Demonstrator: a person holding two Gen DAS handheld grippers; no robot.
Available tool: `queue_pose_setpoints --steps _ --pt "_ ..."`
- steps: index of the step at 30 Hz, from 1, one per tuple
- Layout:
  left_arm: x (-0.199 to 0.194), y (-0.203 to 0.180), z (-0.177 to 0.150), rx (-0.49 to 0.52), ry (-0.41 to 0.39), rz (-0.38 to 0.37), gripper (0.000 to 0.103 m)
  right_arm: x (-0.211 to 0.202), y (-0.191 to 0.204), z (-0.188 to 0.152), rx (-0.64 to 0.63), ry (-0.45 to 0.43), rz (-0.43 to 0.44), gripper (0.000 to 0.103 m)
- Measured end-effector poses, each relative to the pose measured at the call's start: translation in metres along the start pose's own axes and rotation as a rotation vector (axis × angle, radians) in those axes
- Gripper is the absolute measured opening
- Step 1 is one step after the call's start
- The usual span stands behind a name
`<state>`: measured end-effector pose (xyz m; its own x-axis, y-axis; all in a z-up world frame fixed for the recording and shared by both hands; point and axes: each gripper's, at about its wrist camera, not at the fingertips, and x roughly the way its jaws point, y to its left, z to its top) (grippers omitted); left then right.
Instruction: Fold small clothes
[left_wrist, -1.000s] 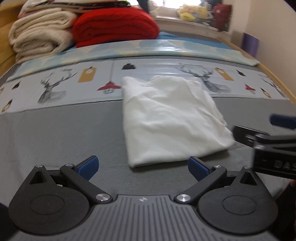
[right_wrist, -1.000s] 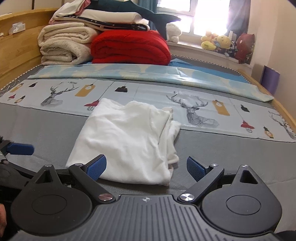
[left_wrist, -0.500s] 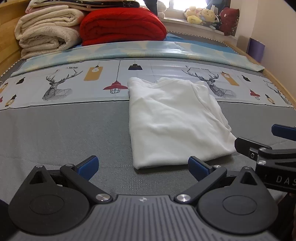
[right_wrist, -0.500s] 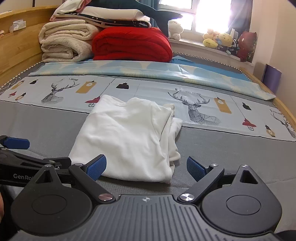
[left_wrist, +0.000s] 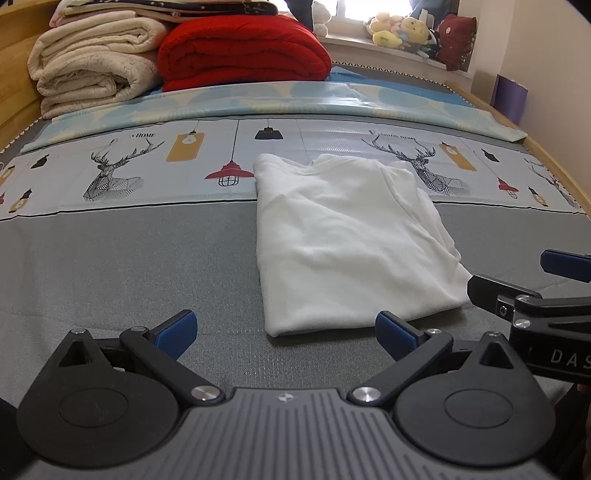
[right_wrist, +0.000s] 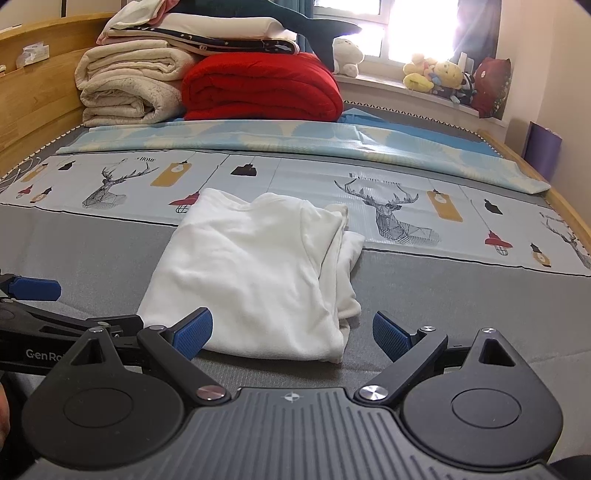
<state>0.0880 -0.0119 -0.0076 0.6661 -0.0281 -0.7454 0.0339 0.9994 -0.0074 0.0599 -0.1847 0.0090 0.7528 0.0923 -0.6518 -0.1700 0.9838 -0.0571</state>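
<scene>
While both tools hang with their blue-padded fingers spread wide and nothing between them, they have drawn slightly nearer the white garment (left_wrist: 347, 240) than a second ago, so it fills more of each view; the cloth itself has not shifted. The left tool (left_wrist: 284, 330) sits just short of the garment's near hem, and the right tool (right_wrist: 291, 328) hovers at that same edge, its left pad overlapping the hem in its own view, contact unclear. The garment is a soft, slightly fuzzy knit folded into a rough rectangle, with looser layers bunched along its right side. It lies on the bed (left_wrist: 110, 266), half on plain grey woven fabric, its far end on a smooth pale-blue printed sheet (right_wrist: 295, 177) with deer and lamps. Beyond the garment, a plush red blanket (right_wrist: 262, 88) and cream blankets (right_wrist: 125, 92) are stacked; stuffed toys (right_wrist: 436, 75) line the bright windowsill.
</scene>
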Motion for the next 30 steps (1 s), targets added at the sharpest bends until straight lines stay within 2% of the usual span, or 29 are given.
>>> queue_pose_setpoints --steps 30 --pt "0.0022 -0.0007 0.0 0.002 0.002 0.001 0.103 0.0036 0.0004 -0.002 0.008 0.01 -0.003 0.094"
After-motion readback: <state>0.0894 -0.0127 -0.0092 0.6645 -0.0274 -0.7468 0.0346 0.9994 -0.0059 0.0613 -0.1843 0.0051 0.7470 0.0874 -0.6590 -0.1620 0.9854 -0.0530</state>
